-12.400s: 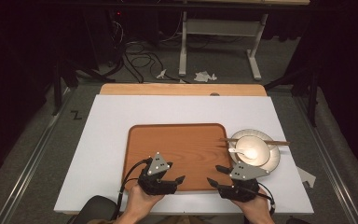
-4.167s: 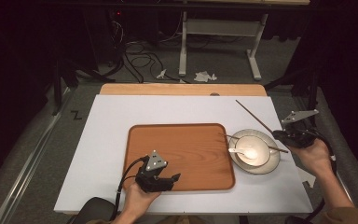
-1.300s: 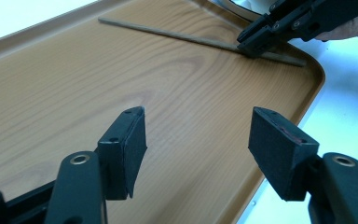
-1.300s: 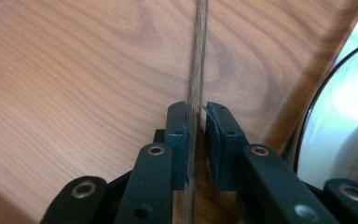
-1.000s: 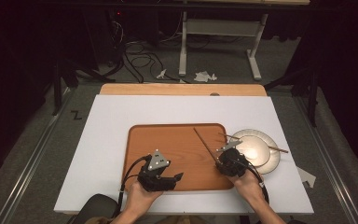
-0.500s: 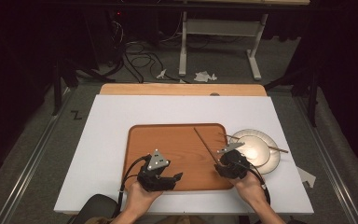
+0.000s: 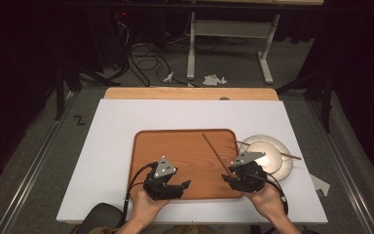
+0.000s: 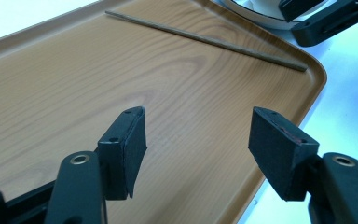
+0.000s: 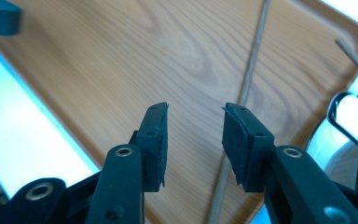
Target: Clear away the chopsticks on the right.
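- Work in hand — moving thin wooden chopsticks from the round white plate [image 7: 272, 157] onto the rectangular wooden tray [image 7: 185, 161].
- First chopstick [image 7: 216, 154]: it lies flat on the tray, running diagonally from near the tray's far right corner toward its near right edge. Judged as placed.
- Right gripper [image 7: 231, 179]: it sits at the tray's near right edge, jaws apart and holding nothing; in the right gripper view the chopstick [image 9: 242, 107] passes just beside the right-hand jaw, not between the pads.
- Left gripper [image 7: 182, 184]: it rests over the tray's near edge, jaws wide apart and empty — idle, as far as can be judged.
- Second chopstick [image 7: 287, 154]: it lies across the plate, which stands on the white desk [image 7: 117, 131] just beside the tray's right edge.
- Progress: roughly half done. Remaining steps — grip the second chopstick and lay it on the tray alongside the first.
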